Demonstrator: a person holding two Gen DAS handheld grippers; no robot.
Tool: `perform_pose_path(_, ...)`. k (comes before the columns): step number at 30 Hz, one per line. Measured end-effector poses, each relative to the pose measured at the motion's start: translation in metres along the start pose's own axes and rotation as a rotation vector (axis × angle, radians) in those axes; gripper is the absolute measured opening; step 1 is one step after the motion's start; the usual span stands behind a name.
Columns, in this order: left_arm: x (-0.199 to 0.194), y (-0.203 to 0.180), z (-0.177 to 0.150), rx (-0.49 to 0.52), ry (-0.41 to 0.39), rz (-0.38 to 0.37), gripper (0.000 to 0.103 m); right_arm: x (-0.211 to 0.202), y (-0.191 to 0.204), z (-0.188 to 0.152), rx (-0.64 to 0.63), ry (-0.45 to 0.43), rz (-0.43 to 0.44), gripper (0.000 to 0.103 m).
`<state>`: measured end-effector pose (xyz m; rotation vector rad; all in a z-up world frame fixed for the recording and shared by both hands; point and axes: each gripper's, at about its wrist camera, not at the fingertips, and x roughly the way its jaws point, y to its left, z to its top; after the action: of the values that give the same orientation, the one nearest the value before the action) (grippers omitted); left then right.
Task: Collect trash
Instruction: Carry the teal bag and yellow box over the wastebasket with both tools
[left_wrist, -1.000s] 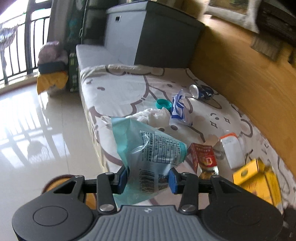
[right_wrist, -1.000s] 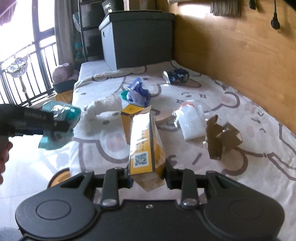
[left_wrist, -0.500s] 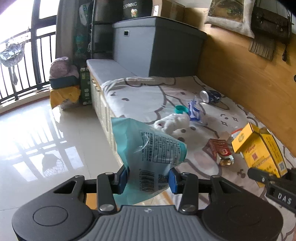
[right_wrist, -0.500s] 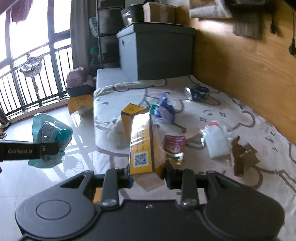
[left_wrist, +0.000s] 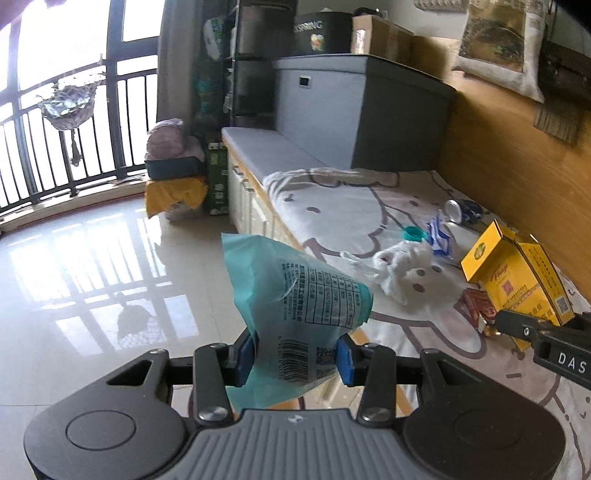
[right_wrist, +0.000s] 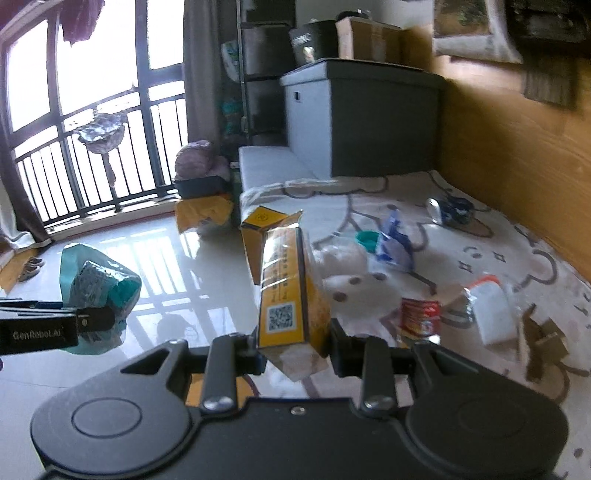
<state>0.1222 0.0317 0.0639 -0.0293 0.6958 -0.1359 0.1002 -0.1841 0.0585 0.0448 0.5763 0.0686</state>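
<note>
My left gripper (left_wrist: 295, 356) is shut on a teal plastic bag (left_wrist: 295, 295) with a printed label and barcode, held up above the floor beside the bed. My right gripper (right_wrist: 295, 354) is shut on a long yellow carton (right_wrist: 284, 288) with a QR code and open end flaps. The same yellow carton (left_wrist: 517, 273) shows at the right of the left wrist view, and the teal bag (right_wrist: 99, 288) at the left of the right wrist view. Loose trash lies on the bed sheet (left_wrist: 351, 206): a crumpled white tissue (left_wrist: 402, 266), a blue can (left_wrist: 461, 210), a red packet (right_wrist: 421, 314).
A blue-white wrapper (right_wrist: 395, 243), a teal cap (right_wrist: 367, 238), a white pouch (right_wrist: 495, 314) and brown cardboard (right_wrist: 543, 339) also lie on the bed. A grey storage box (left_wrist: 362, 110) stands at the bed's far end. Wooden wall at right; glossy tiled floor (left_wrist: 92, 277) and balcony railing at left.
Both grippers have drawn back from the bed and risen, each carrying its item. The views now take in more floor and the balcony window; the trash on the bed looks farther off.
</note>
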Motion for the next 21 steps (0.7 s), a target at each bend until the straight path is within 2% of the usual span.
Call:
perform_pose_path(5,-0.01,0.007,0.001,-0.006,-0.021,0.03,0.045,0.001,0.015,0.008,-0.016,-0.013,0.04,0.033)
perform_pose_path(11,-0.008,0.022,0.001,-0.032,-0.012,0.063,0.045,0.017,0.029,0.011,-0.027,0.013,0.072,0.033)
perform_pose_path(21,0.053,0.069,-0.009,-0.105,0.087,0.1,0.045,0.105,0.063,0.004,-0.056,0.156,0.113,0.033)
